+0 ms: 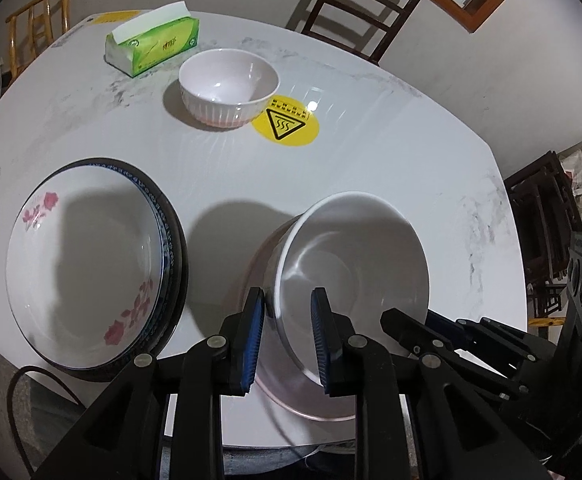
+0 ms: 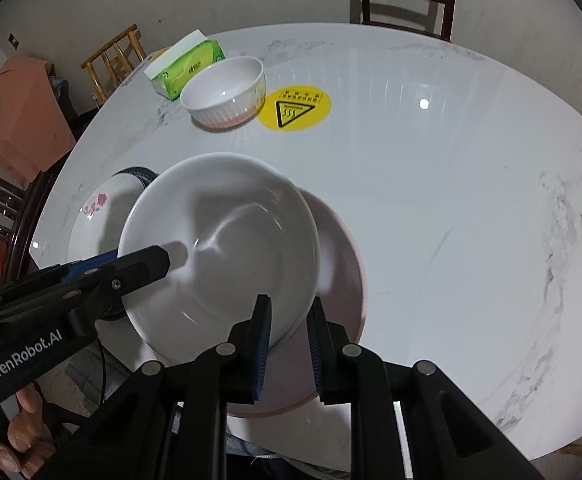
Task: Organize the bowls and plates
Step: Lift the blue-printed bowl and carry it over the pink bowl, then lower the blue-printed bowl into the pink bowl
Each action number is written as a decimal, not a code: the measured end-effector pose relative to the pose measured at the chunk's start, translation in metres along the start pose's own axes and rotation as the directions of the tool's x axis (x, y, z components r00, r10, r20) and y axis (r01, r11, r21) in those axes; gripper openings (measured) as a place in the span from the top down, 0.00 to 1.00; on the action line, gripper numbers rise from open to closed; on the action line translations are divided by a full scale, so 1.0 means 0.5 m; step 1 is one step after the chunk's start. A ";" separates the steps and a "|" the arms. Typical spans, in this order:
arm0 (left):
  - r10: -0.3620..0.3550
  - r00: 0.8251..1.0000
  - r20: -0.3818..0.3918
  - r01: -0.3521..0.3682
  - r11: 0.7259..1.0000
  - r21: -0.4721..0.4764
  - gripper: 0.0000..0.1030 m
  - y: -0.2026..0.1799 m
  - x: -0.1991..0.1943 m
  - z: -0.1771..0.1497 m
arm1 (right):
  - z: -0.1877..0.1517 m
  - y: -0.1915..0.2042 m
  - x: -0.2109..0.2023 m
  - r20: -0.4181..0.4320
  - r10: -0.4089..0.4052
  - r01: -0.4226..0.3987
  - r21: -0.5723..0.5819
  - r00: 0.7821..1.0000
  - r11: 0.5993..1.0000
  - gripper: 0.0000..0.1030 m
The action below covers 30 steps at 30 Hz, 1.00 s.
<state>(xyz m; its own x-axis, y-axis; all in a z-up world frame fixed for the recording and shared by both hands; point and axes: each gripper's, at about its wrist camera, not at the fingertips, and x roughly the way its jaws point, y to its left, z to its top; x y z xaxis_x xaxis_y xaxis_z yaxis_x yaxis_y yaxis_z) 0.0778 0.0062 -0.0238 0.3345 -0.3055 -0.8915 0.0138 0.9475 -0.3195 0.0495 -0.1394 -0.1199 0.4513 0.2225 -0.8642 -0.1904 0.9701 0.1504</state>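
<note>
A plain white bowl [image 1: 355, 264] hangs tilted over a pink plate [image 1: 291, 392] at the table's near edge. My left gripper [image 1: 287, 340] and my right gripper [image 2: 289, 344] each straddle its rim on opposite sides; the rim sits between the pads with some gap showing. The white bowl [image 2: 227, 240] and pink plate [image 2: 339, 280] also show in the right wrist view. A stack of plates, topped by a white one with pink flowers [image 1: 87, 264], lies to the left. A ribbed white bowl with a pink base [image 1: 229, 84] stands farther back.
A green tissue pack [image 1: 155, 44] lies behind the ribbed bowl. A round yellow hot-surface sticker [image 1: 287, 126] is on the white marble table [image 1: 411, 152]. Wooden chairs [image 1: 359, 12] stand around the table.
</note>
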 end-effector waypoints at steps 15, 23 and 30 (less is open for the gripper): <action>0.050 0.997 -0.050 -0.048 0.998 0.038 0.81 -0.010 0.045 -0.017 | -0.007 0.001 0.029 -0.047 -0.031 0.031 -0.003 0.998 1.000 0.80; 0.058 0.997 -0.048 -0.056 0.998 0.038 0.79 -0.011 0.045 -0.016 | -0.007 0.005 0.038 -0.057 -0.035 0.035 0.005 0.998 0.999 0.80; 0.062 0.997 -0.051 -0.060 0.998 0.031 0.79 -0.014 0.047 -0.013 | -0.008 0.000 0.036 -0.054 -0.031 0.032 0.016 0.998 0.999 0.80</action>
<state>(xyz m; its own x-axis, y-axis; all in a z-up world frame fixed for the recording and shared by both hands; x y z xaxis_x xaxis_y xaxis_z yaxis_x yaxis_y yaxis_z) 0.0793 -0.0082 -0.0446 0.2866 -0.2506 -0.9247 0.0231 0.9667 -0.2549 0.0538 -0.1357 -0.1372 0.4092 0.1870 -0.8931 -0.1621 0.9781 0.1305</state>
